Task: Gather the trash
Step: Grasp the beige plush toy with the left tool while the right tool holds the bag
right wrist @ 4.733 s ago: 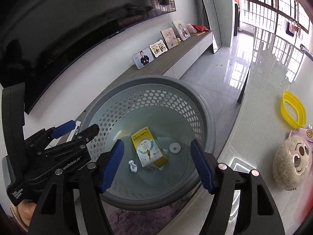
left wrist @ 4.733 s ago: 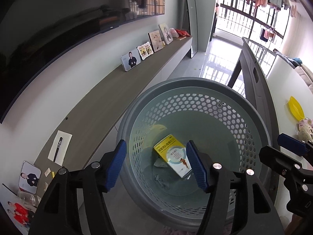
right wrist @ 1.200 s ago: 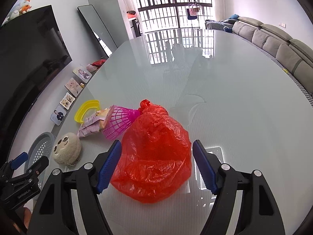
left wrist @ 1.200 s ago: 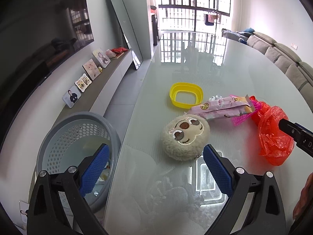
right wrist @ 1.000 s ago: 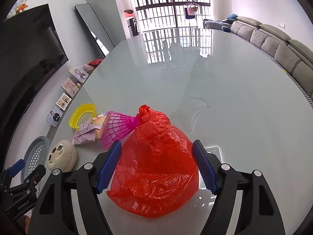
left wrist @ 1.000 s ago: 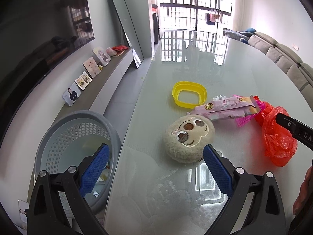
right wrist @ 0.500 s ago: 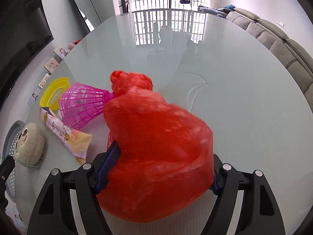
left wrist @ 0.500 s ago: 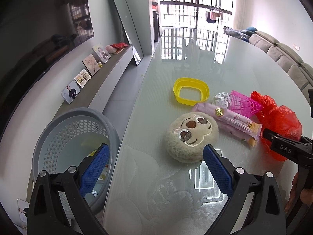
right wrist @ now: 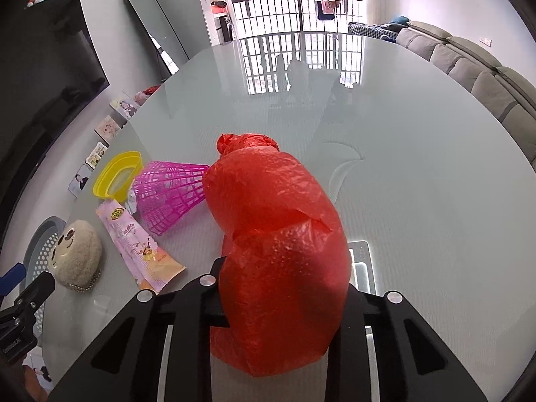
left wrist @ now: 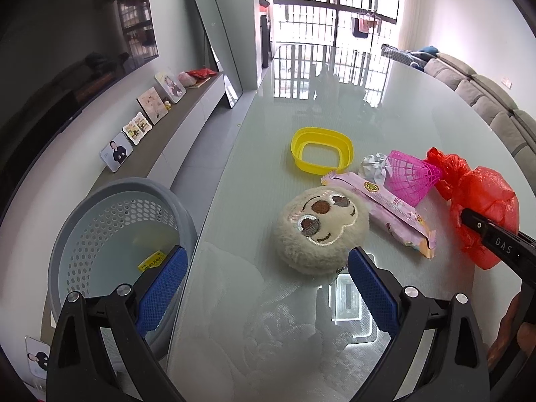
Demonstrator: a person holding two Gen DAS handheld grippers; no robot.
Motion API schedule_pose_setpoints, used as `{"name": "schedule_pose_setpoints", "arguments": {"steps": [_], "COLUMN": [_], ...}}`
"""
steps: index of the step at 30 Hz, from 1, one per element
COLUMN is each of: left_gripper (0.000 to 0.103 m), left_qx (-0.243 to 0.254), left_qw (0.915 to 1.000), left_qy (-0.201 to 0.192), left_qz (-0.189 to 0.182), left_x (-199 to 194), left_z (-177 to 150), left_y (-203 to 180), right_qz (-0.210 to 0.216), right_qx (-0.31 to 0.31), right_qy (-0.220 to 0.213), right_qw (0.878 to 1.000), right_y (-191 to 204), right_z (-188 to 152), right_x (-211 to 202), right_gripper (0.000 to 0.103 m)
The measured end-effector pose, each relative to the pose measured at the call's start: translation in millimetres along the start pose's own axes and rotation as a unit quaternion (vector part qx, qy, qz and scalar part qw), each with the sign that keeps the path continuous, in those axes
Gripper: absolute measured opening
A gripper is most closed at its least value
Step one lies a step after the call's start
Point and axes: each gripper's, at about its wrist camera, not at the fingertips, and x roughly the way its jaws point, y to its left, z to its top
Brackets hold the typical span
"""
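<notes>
Right gripper (right wrist: 284,305): jaws closing on red plastic bag (right wrist: 278,234), bunched between them on glass table (right wrist: 418,174). Advice: bite deep into the film, lift slowly. Left gripper (left wrist: 264,284): wide, empty. Grey basket (left wrist: 110,207) stands left of the table's edge. Sofa beyond, right.

Place: home living room
Landmark: glossy white glass table (left wrist: 335,107)
Right of it: grey sectional sofa (left wrist: 485,100)
Left of it: framed family photos (left wrist: 144,114), dark wall television (left wrist: 67,67)
</notes>
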Motion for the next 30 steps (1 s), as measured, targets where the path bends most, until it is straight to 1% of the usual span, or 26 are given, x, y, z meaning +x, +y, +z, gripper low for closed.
{"name": "schedule_pose_setpoints", "arguments": {"steps": [4,9,16,20,21,22,23,24,28,30], "left_gripper": [0.095,0.096,0.096,0.094,0.088,0.079,0.075,0.068,0.062,0.062], "left_qx": [0.006,0.016,0.021,0.013,0.012,0.012,0.012,0.012,0.012,0.012], "left_qw": [1.0000,0.9998,0.9997,0.9996,0.9996,0.9996,0.9996,0.9995,0.9994,0.9995], "left_qy": [0.000,0.009,0.014,0.023,0.023,0.023,0.024,0.026,0.024,0.021], "left_qz": [-0.005,-0.008,-0.005,-0.008,-0.009,-0.009,-0.013,-0.016,-0.021,-0.021], "left_x": [-2,9,31,43,44,45,45,46,44,40], "left_z": [-4,1,11,15,15,15,15,15,14,13], "left_y": [-8,-20,-34,-36,-36,-35,-36,-35,-33,-31], "right_qz": [0.011,0.025,0.042,0.048,0.049,0.051,0.053,0.054,0.056,0.057], "right_qx": [0.016,0.030,0.046,0.049,0.049,0.050,0.050,0.049,0.046,0.046], "right_qy": [-0.012,-0.034,-0.044,-0.048,-0.047,-0.047,-0.047,-0.047,-0.048,-0.049], "right_qw": [1.000,0.999,0.997,0.997,0.996,0.996,0.996,0.996,0.996,0.996], "right_y": [-8,-17,-27,-29,-29,-30,-30,-29,-29,-29], "right_z": [1,1,3,3,3,4,3,3,1,2], "right_x": [-7,-21,-29,-33,-33,-34,-34,-35,-36,-38], "right_gripper": [0.023,0.023,0.023,0.023,0.023,0.023,0.023,0.023,0.023,0.023]}}
